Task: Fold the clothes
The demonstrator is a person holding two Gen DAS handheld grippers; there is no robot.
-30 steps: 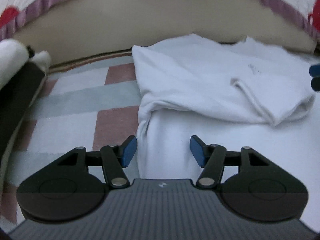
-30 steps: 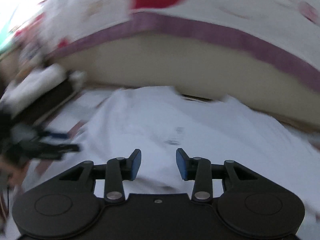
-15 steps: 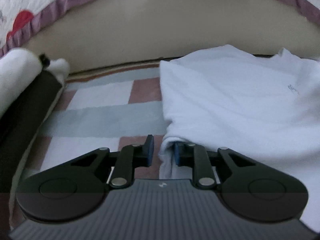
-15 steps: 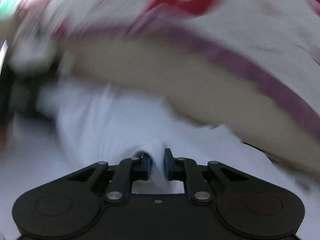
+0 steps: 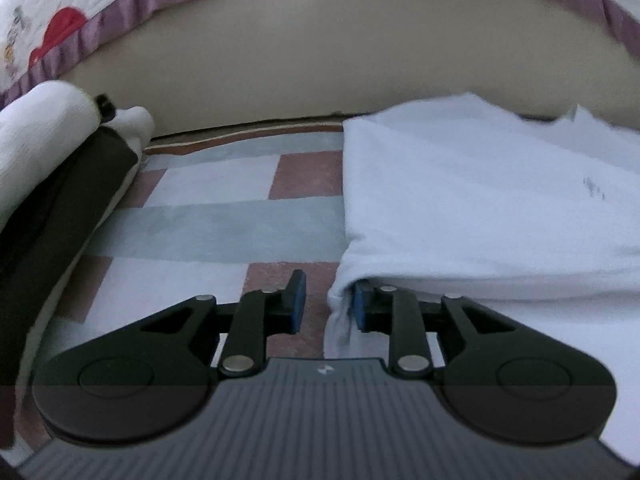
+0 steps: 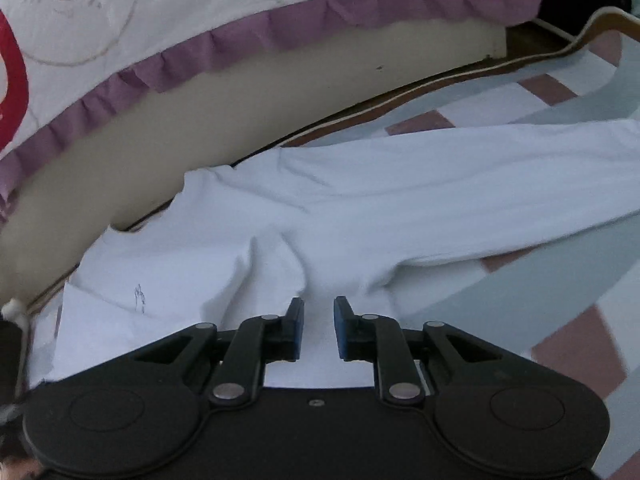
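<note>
Your left gripper (image 5: 327,307) sat low at the near left corner of the white shirt (image 5: 472,208). Its jaws stood narrowly apart, with the shirt's corner edge hanging in the gap against the right pad; the fold above hid that pad's tip, so I could not tell whether cloth was pinched. The shirt lay on the checked mat (image 5: 224,224), spreading from 12 to 3 o'clock and cut off at the frame's right edge. At 9 o'clock a rolled white-and-dark bundle (image 5: 56,168) was only partly visible.

Your right gripper (image 6: 319,326) hovered over the shirt (image 6: 360,216), jaws slightly parted, holding nothing. A sleeve (image 6: 500,184) stretched toward 2 o'clock. The small print (image 6: 140,294) at 9 o'clock was unreadable. The bed quilt (image 6: 160,20) filled 12 o'clock.
</note>
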